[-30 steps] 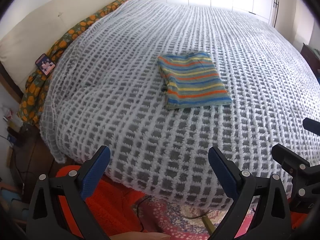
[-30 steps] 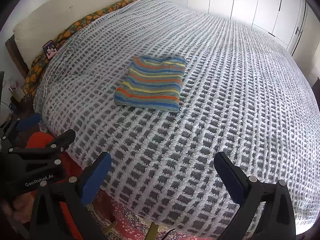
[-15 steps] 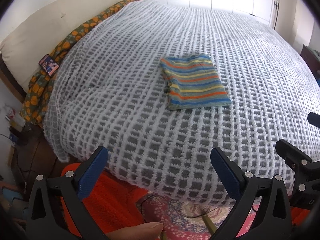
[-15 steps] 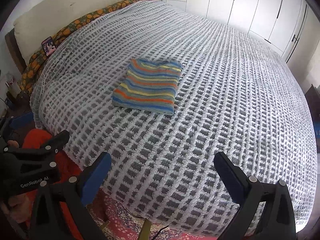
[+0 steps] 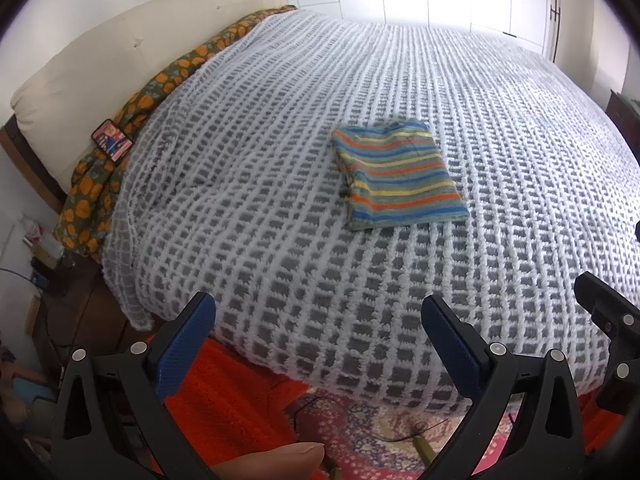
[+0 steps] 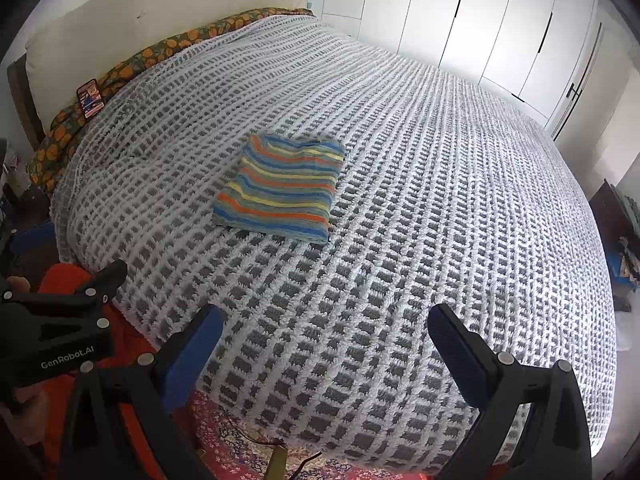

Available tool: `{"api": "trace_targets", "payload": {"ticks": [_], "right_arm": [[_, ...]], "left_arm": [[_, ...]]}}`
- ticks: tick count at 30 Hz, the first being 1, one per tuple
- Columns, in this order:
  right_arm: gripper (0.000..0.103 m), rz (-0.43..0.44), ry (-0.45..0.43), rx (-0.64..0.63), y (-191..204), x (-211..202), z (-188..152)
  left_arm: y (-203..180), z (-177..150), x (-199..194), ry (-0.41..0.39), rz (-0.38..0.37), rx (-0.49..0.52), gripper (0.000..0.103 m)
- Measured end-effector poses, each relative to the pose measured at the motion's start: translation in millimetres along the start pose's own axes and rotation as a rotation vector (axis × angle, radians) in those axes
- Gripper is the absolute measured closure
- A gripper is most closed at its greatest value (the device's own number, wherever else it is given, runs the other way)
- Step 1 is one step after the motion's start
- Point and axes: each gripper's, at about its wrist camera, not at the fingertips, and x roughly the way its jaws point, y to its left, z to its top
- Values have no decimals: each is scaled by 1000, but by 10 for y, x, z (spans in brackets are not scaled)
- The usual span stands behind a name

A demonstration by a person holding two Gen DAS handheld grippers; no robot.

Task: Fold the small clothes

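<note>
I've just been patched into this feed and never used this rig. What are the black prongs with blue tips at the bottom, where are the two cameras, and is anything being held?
There is no robot arm: a person holds a two-finger gripper in each hand. Each picture comes from a fisheye camera on one gripper, looking forward along its blue-padded fingers. One shows the left gripper, the other the right gripper. Both are open and hold nothing, hanging near the bed's edge. On the grey-and-white blanket lies one folded striped garment, touched by neither gripper. A phone lies by the headboard.
</note>
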Motion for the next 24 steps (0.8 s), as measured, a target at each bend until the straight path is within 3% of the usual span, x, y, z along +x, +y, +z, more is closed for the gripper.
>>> {"api": "trace_targets", "payload": {"ticks": [15,21,24], "right_arm": [[2,-40,-46,13,-20,-158,7],[2,-42,-45,19,-14,-163,1],[2,-34,-46,30,-31,-172,5]], "left_arm": [[99,37,-92,-33,24,-89,0],[141,28,-151,-103,-24,-121,0],[136,45,-151,-102,-11,-104,0]]}}
